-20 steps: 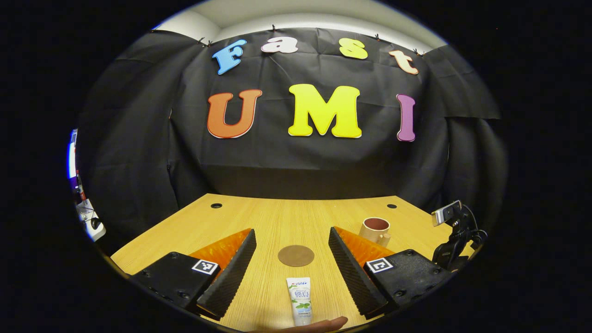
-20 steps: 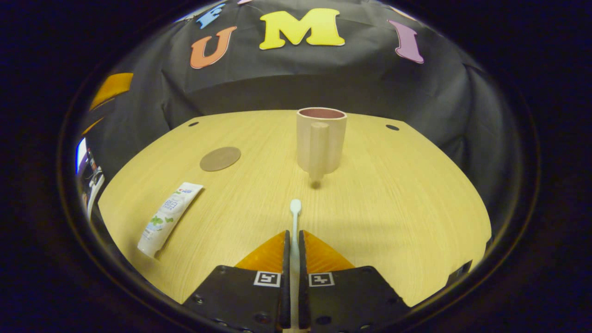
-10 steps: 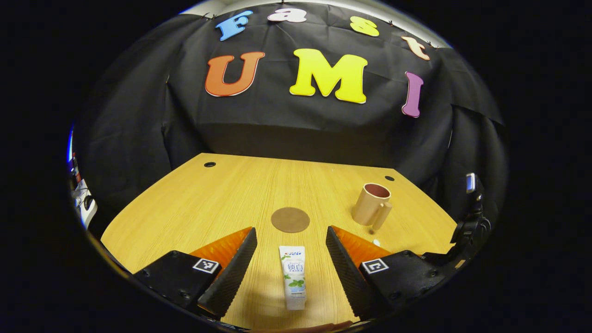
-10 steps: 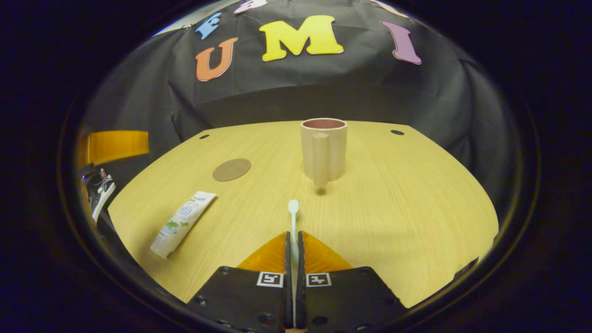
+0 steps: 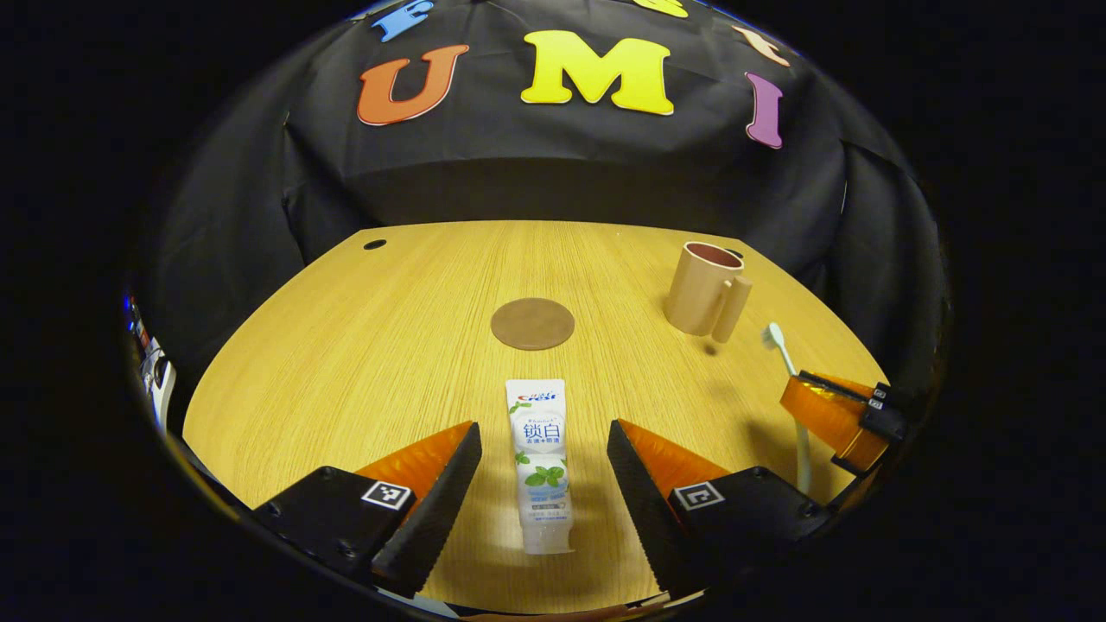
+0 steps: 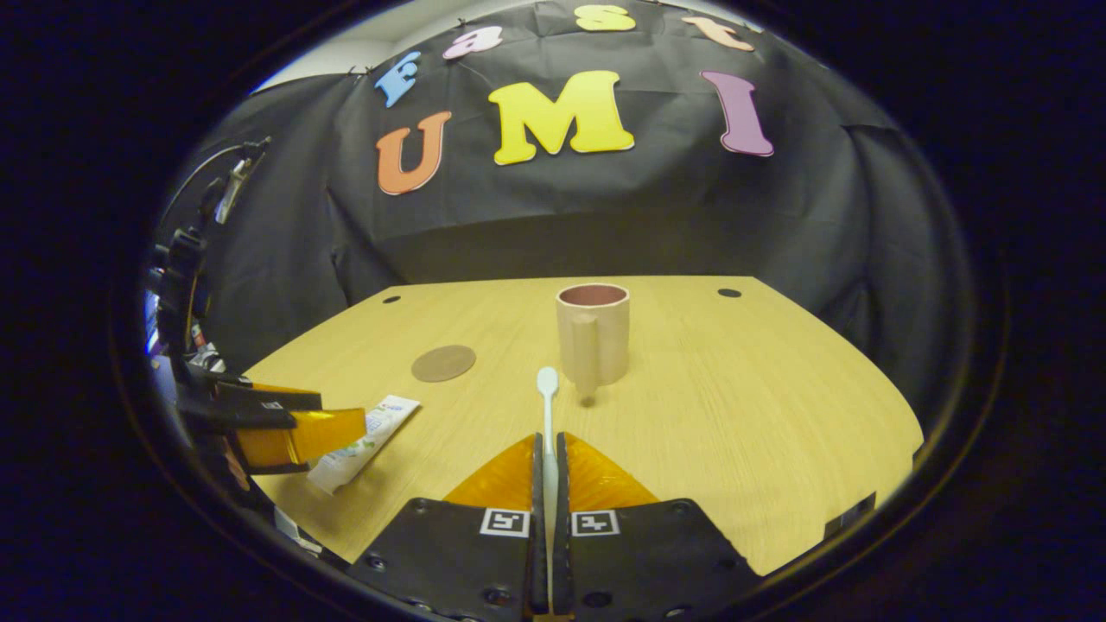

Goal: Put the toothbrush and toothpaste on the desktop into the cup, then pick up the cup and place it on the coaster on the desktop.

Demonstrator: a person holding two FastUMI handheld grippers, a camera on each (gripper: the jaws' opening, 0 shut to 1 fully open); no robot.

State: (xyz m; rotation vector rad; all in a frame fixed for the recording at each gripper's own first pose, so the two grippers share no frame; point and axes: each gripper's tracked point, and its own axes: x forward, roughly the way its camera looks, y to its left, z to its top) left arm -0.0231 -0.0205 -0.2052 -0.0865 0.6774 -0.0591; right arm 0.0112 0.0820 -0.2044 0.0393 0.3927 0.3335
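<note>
1. The toothpaste (image 5: 542, 462) is a white tube with green leaf print. It lies flat on the wooden desktop (image 5: 363, 345), its length running toward the coaster, flat crimped end nearest the camera in the left gripper view.
2. The toothbrush (image 6: 547, 406) is white and slim, head forward, raised off the desktop and pointing toward the cup.
3. The cup (image 6: 593, 334) is beige with a darker reddish inside. It stands upright and empty, its handle facing the toothbrush.
4. The coaster (image 5: 532, 324) is a flat brown disc, bare, lying between toothpaste and cup, apart from both.
</note>
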